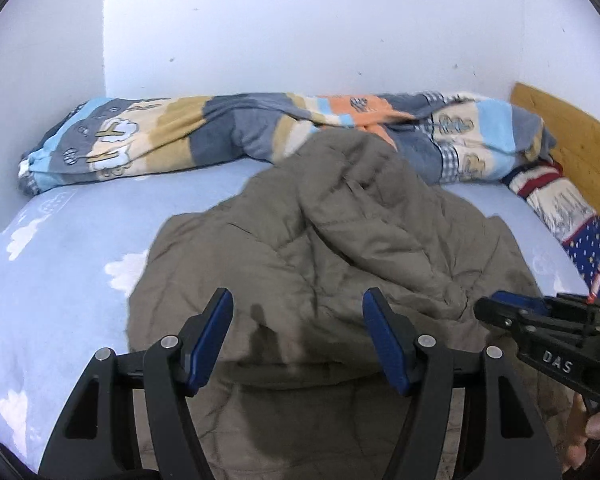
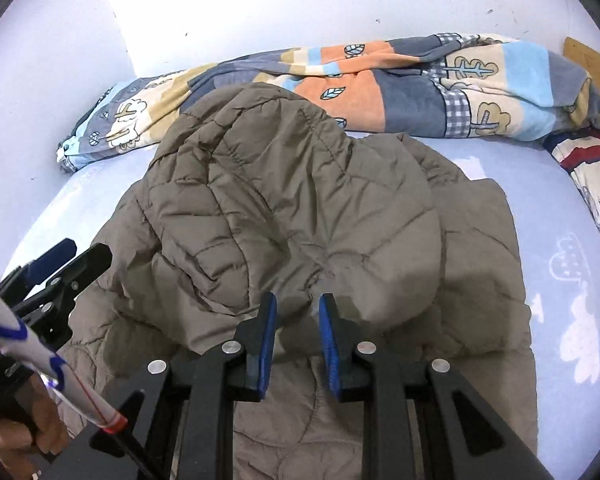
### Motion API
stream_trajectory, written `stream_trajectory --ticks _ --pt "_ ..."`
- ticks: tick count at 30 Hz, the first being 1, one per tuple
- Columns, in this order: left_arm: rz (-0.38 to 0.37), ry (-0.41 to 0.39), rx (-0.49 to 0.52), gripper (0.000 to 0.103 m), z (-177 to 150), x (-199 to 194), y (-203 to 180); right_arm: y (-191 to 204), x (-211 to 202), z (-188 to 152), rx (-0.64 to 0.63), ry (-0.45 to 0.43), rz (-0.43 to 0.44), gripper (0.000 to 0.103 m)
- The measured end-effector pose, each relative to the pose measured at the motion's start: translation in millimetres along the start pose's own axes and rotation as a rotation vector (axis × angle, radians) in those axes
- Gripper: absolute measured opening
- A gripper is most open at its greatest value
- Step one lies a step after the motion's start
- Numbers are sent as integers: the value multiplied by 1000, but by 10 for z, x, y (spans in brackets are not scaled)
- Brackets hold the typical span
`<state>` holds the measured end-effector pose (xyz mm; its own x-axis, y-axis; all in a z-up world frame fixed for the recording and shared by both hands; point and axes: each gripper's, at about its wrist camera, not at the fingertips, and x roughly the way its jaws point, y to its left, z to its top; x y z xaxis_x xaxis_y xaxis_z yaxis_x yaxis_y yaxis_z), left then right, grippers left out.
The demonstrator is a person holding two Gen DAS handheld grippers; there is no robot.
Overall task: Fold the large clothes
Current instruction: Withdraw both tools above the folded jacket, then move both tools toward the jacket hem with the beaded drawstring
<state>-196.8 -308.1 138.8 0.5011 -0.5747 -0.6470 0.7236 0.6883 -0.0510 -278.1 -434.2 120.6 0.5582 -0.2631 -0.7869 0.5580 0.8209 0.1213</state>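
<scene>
the grey quilted jacket (image 2: 292, 200) lies bunched on the bed (image 1: 60, 248), long axis running away toward the wall. right gripper (image 2: 296, 340) hovers nearer, fingers narrowly parted, grasping nothing; left gripper (image 1: 298, 340) spread wide, empty.

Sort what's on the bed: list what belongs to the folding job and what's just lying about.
Job: quilted grey-brown jacket; left gripper, open; right gripper, narrow gap, holding nothing.

Lying about: patchwork blanket along the wall; patterned pillow; blue cloud sheet.
</scene>
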Motion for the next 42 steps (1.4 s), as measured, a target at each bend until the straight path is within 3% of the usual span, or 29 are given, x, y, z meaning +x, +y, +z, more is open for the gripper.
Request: stream_trajectory --ticks 5,10,17,23,31,38,42 --pt "25 151 24 67 -193 503 -44 -96 357 -71 37 69 11 24" --pt "48 136 55 67 -268 535 -102 -160 574 -185 67 69 30 24" --pt "38 91 80 67 -285 74 -216 -96 37 -294 48 30 41 24" --pt "35 53 126 67 -495 -517 -389 -76 -629 -842 23 29 49 29" --pt "41 125 99 67 -1157 -1122 -392 -78 -1209 -1599 51 67 48 30" --pt "107 174 102 67 -1668 -1409 -257 -9 -1342 -2087 41 109 37 30" --pt "126 243 107 67 -1913 -1383 -175 34 -1254 -2291 36 149 23 32"
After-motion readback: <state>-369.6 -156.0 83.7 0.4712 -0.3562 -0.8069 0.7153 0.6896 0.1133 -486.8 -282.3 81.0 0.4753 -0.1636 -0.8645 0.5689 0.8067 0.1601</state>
